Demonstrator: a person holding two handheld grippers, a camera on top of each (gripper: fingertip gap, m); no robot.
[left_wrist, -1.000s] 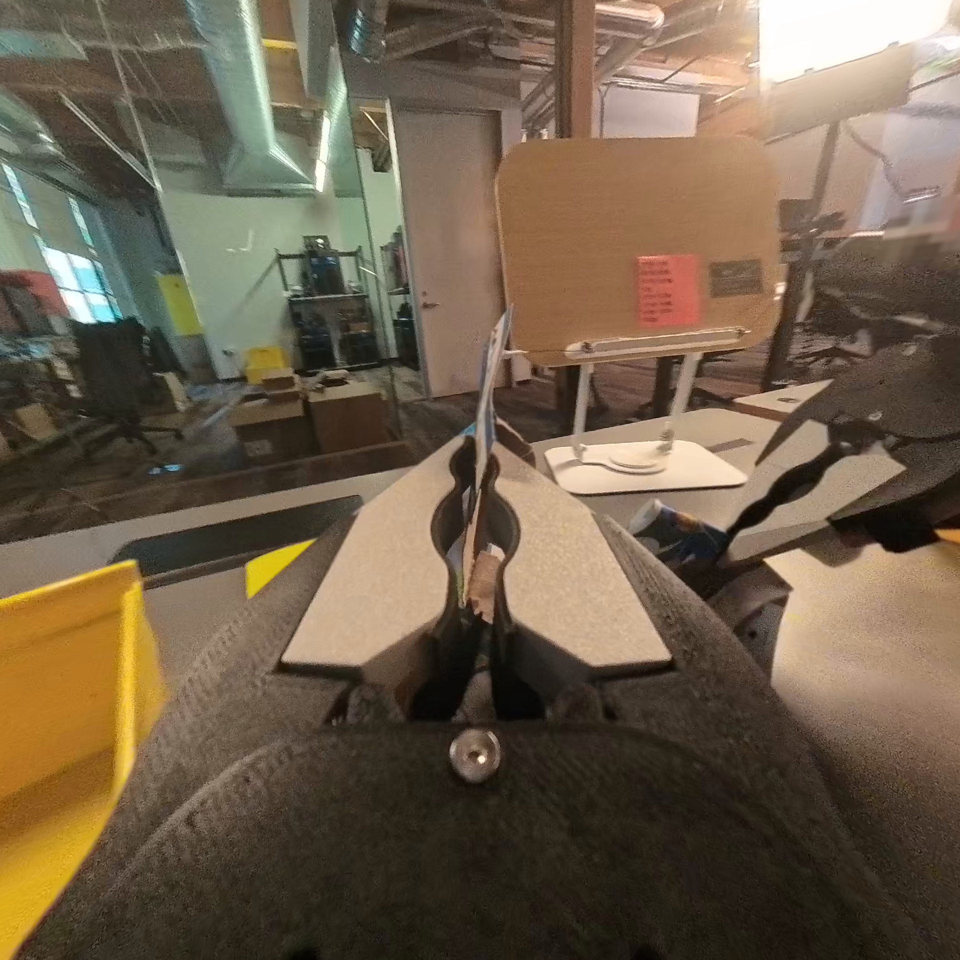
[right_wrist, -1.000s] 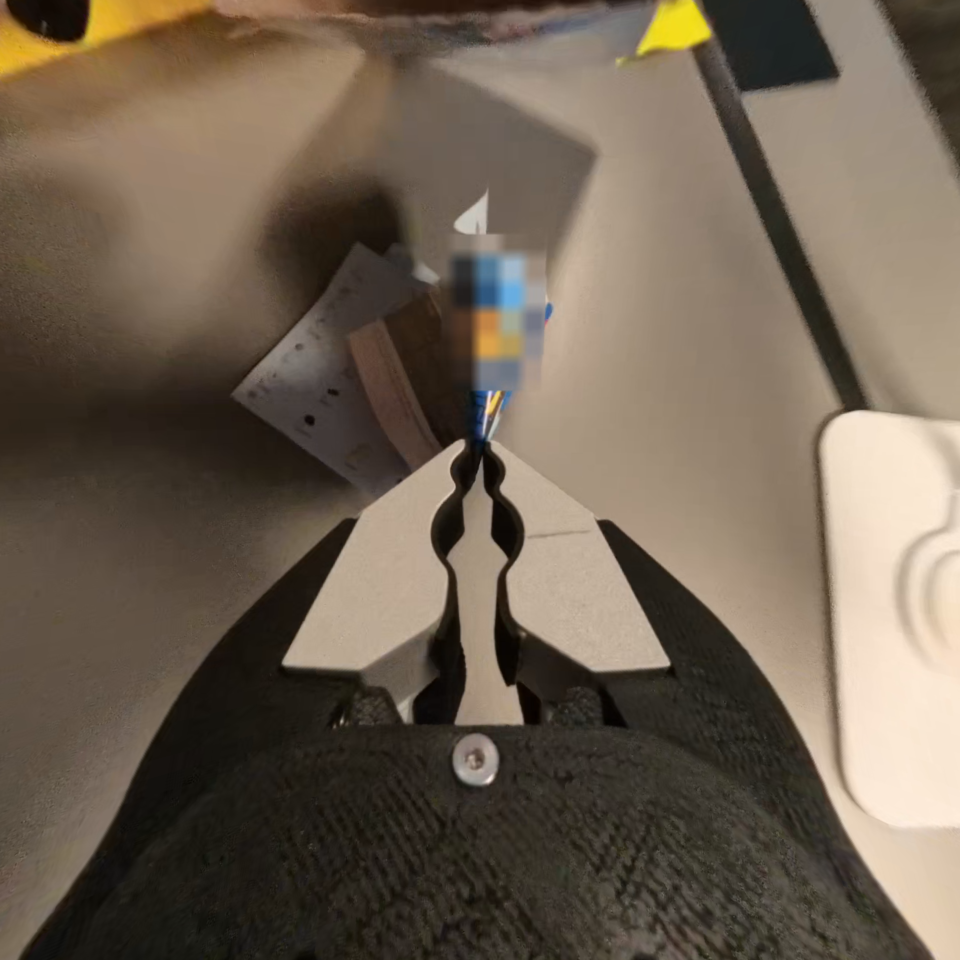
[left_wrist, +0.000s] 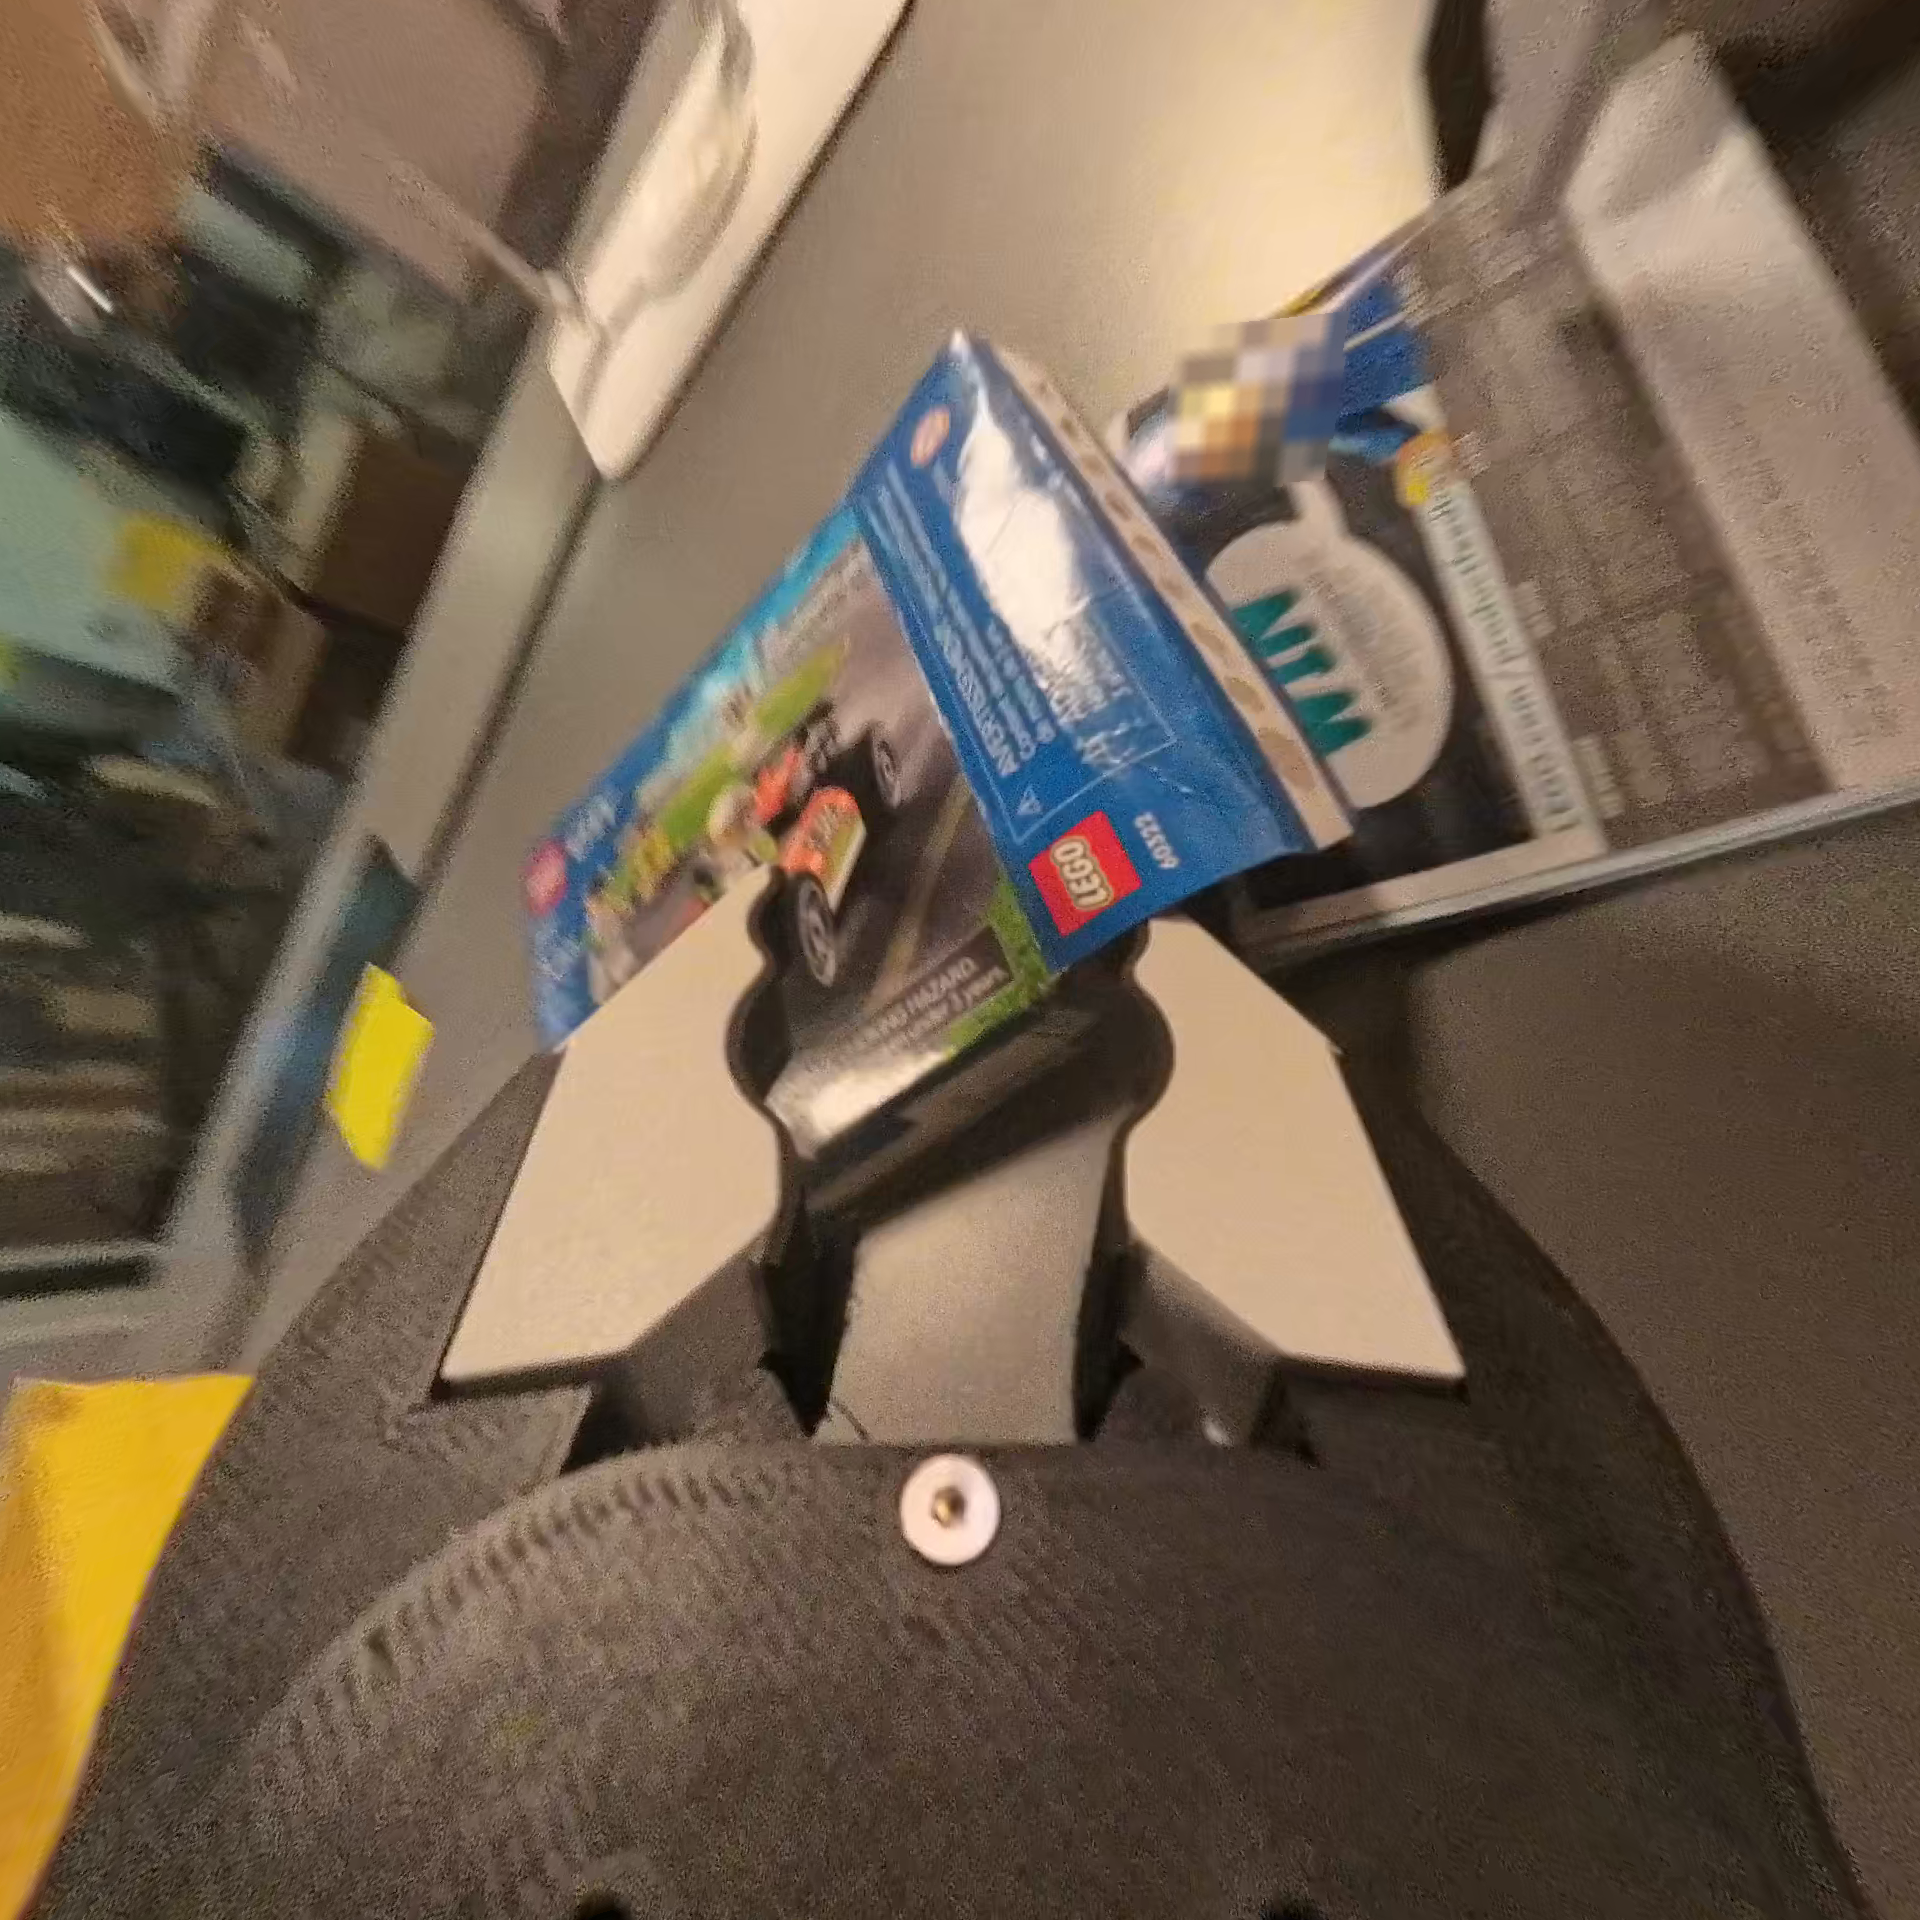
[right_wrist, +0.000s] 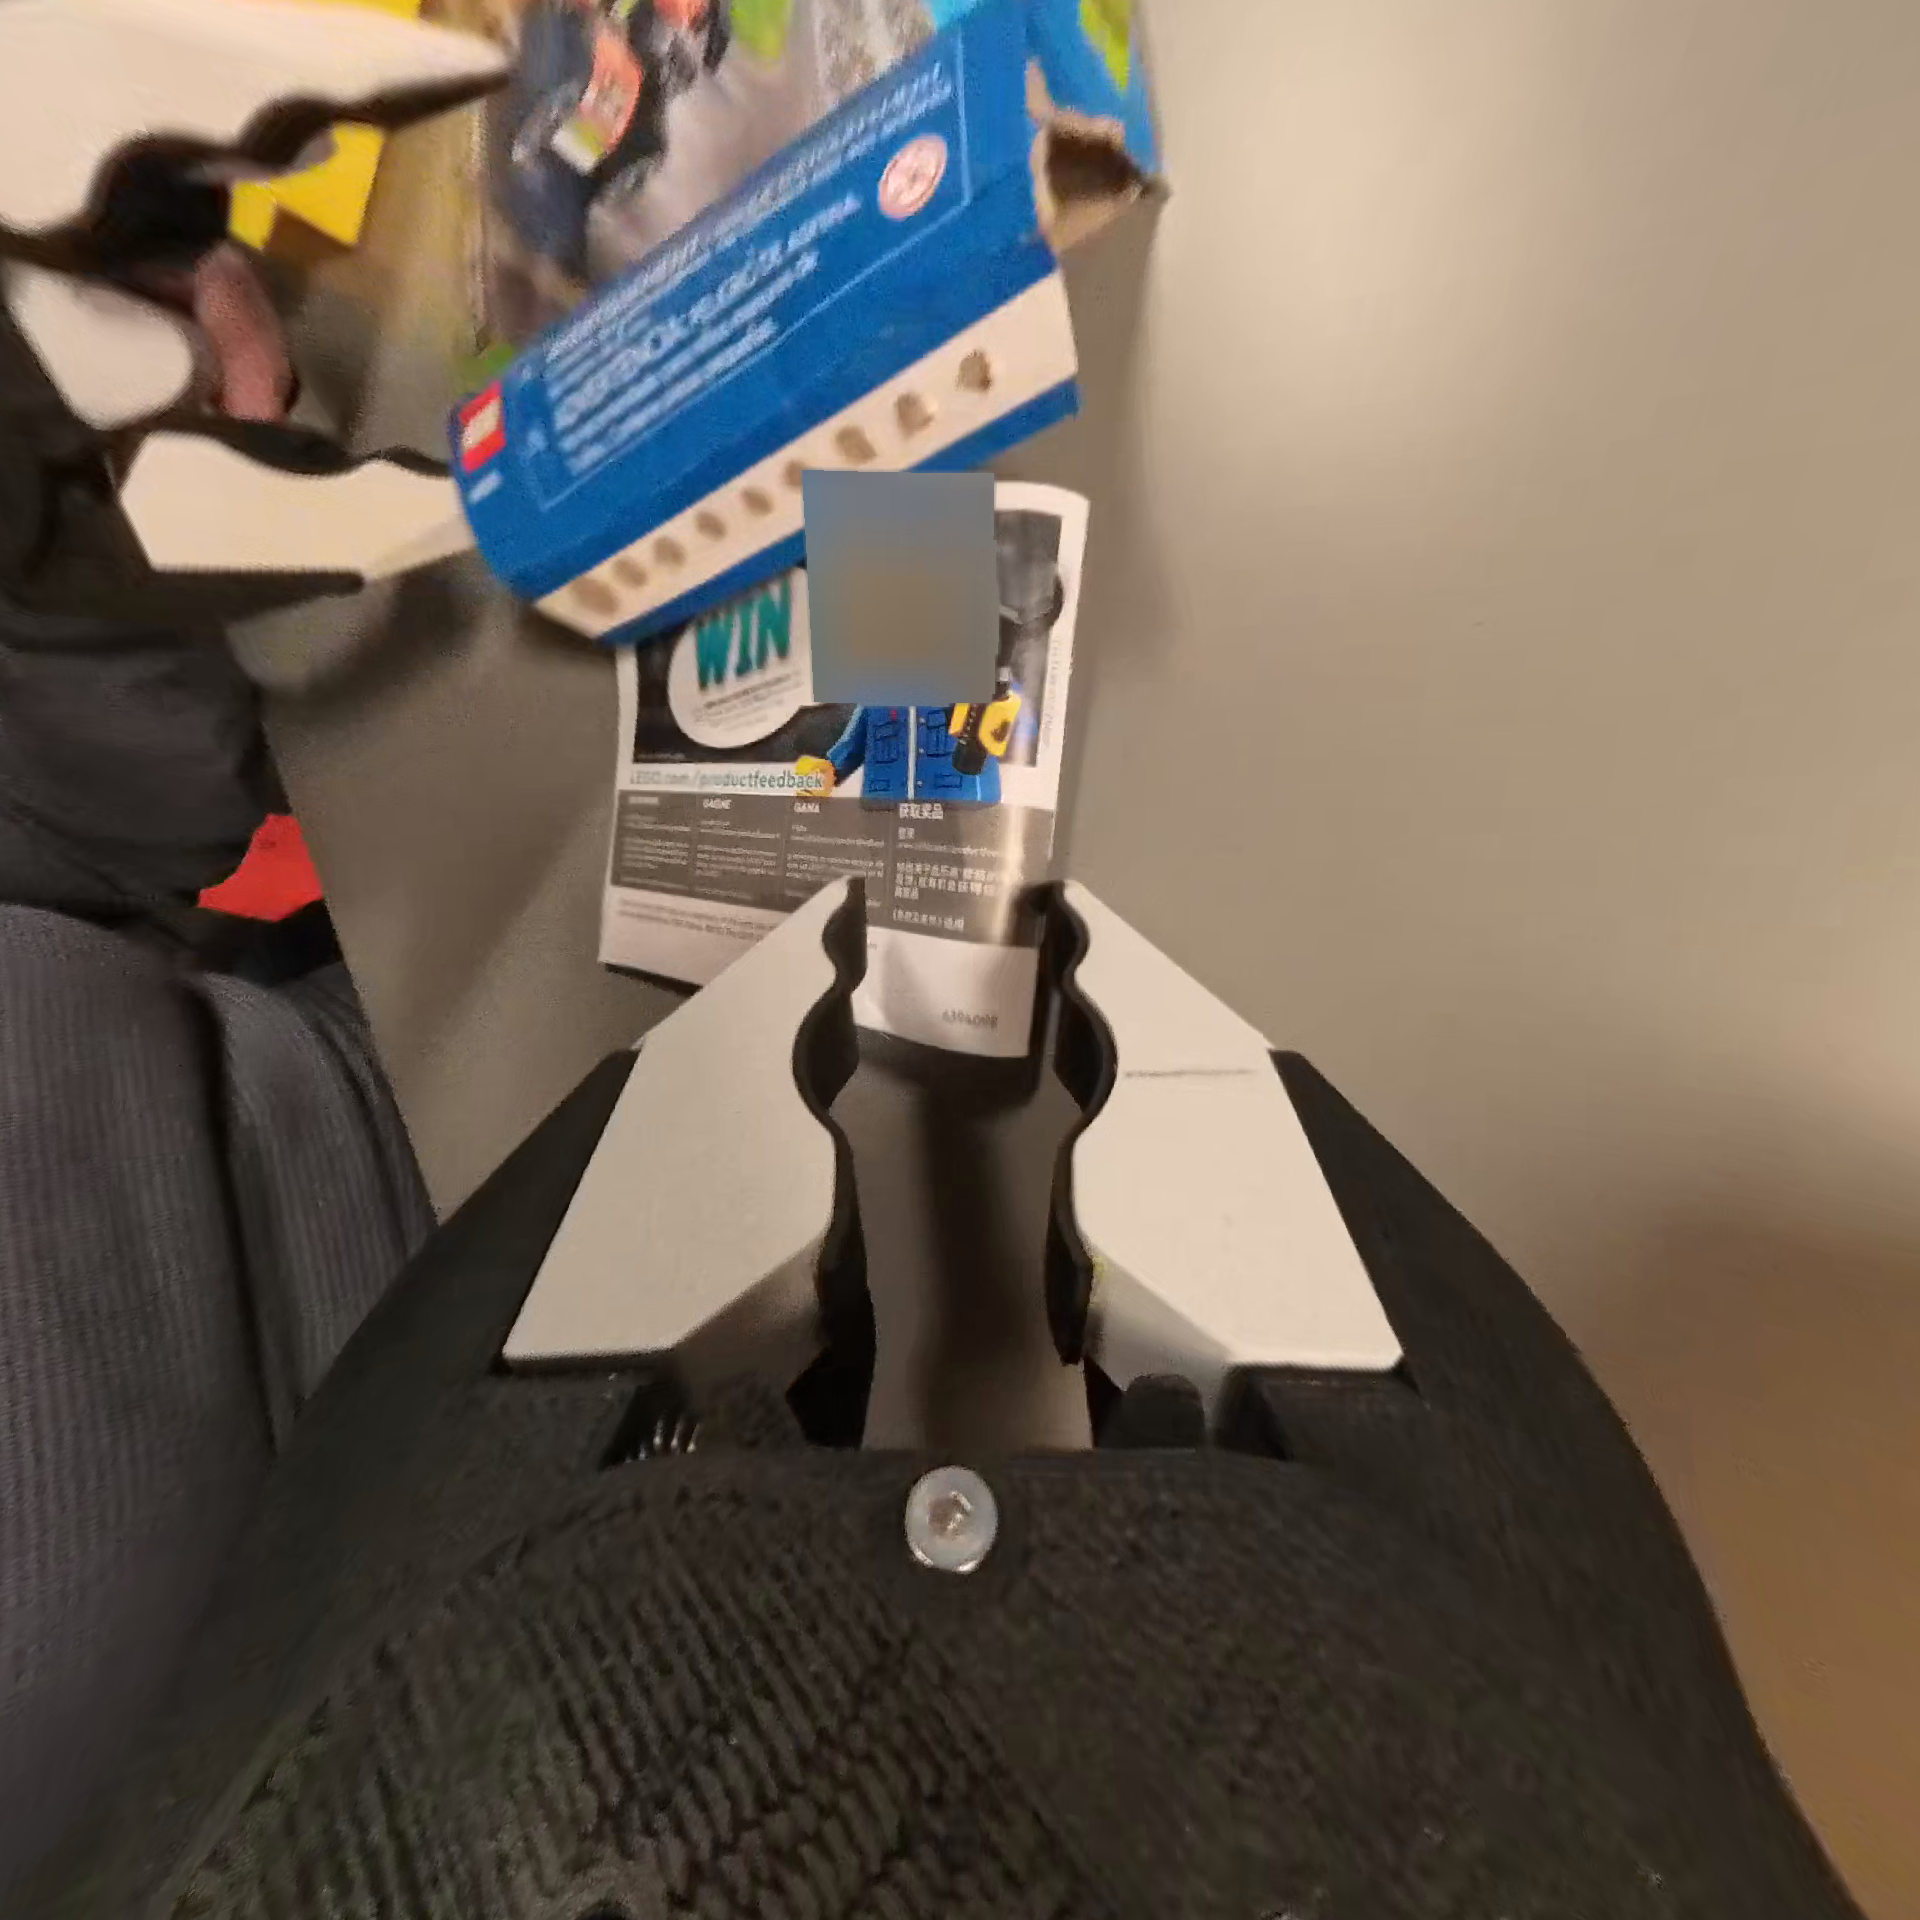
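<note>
A blue toy box (left_wrist: 935, 675) with a torn cardboard end hangs tilted over the table, blurred. My left gripper (left_wrist: 951, 914) is open wide. The box's lower corner sits between its fingers, and I see no pad pressing on it. The right wrist view shows the box (right_wrist: 779, 364) at the left gripper's (right_wrist: 457, 301) spread fingertips. A printed booklet (right_wrist: 831, 810) lies flat on the table under the box. My right gripper (right_wrist: 951, 904) is open just above the booklet's near edge, which shows between its fingers. The booklet also shows in the left wrist view (left_wrist: 1558, 623).
The grey table (right_wrist: 1455, 623) runs on to the right. A white stand base (left_wrist: 665, 260) lies at the far side. A yellow tag (left_wrist: 379, 1070) and a yellow bin edge (left_wrist: 73, 1558) are at the left. A person's dark clothing (right_wrist: 156, 1143) is close on the left.
Both grippers were shut, the left on the box's flap and the right on the booklet; both are now open. The left view swung down to the table. The booklet lies flat.
</note>
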